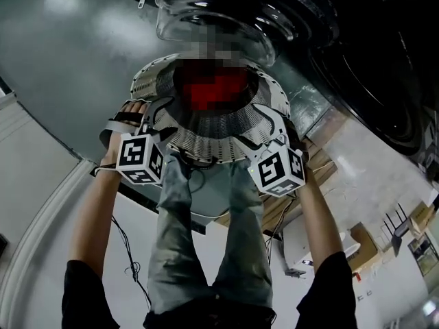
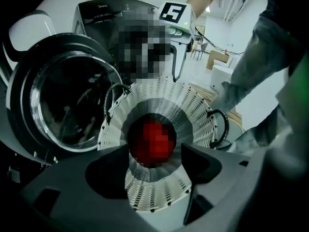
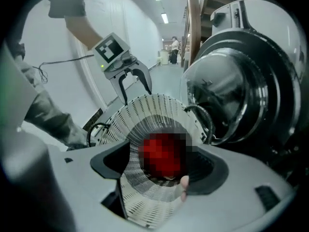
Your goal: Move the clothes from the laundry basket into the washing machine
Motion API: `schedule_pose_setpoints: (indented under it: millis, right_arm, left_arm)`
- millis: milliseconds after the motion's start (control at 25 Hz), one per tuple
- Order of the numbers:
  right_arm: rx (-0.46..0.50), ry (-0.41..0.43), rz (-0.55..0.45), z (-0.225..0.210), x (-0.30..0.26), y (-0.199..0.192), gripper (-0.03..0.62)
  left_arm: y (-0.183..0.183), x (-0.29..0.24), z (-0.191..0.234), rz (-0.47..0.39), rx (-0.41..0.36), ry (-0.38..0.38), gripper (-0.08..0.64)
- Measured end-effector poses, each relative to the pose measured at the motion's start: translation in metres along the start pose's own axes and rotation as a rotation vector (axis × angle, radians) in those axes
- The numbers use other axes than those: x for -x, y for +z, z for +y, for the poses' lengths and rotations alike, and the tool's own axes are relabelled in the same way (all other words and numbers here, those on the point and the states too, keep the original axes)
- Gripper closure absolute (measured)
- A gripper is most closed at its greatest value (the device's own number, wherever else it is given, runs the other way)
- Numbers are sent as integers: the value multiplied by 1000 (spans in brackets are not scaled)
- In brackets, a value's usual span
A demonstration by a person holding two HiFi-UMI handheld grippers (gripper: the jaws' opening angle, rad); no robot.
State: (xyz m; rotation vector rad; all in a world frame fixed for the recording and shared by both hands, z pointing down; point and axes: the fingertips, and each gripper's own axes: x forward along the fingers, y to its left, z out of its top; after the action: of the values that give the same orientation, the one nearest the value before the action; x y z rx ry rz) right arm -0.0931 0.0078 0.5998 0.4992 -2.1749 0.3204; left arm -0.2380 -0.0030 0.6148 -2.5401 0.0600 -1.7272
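Washing machine (image 2: 96, 11) with its round door (image 2: 63, 100) swung open, white slatted laundry basket (image 1: 206, 139) just beside that door. Clothes (image 2: 154, 139) sit inside the basket, visible only as a red blur. Left gripper (image 2: 153, 166) and right gripper (image 3: 157, 170) are at opposite sides of the basket rim, jaws spread wide on both, the basket's near wall between each pair; pad contact can't be told.

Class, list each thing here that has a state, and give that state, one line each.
Washing machine door: open.
Laundry basket: upright, loaded.
Left hand-held gripper: open, jaws straddling the basket rim.
Right hand-held gripper: open, jaws straddling the basket rim.
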Motion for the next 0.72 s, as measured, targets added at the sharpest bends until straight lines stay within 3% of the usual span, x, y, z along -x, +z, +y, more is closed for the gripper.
schedule_pose_setpoints:
  millis: [160, 320, 720]
  right_arm:
    - [47, 13, 48, 4, -41, -28, 232]
    - [82, 50, 111, 11, -88, -54, 228]
    - [98, 62, 210, -3, -192, -118, 212]
  left_arm:
    - [-17, -47, -4, 58, -52, -27, 213]
    - [-32, -97, 2, 117, -33, -19, 215]
    - [-59, -221, -2, 175, -127, -118, 186]
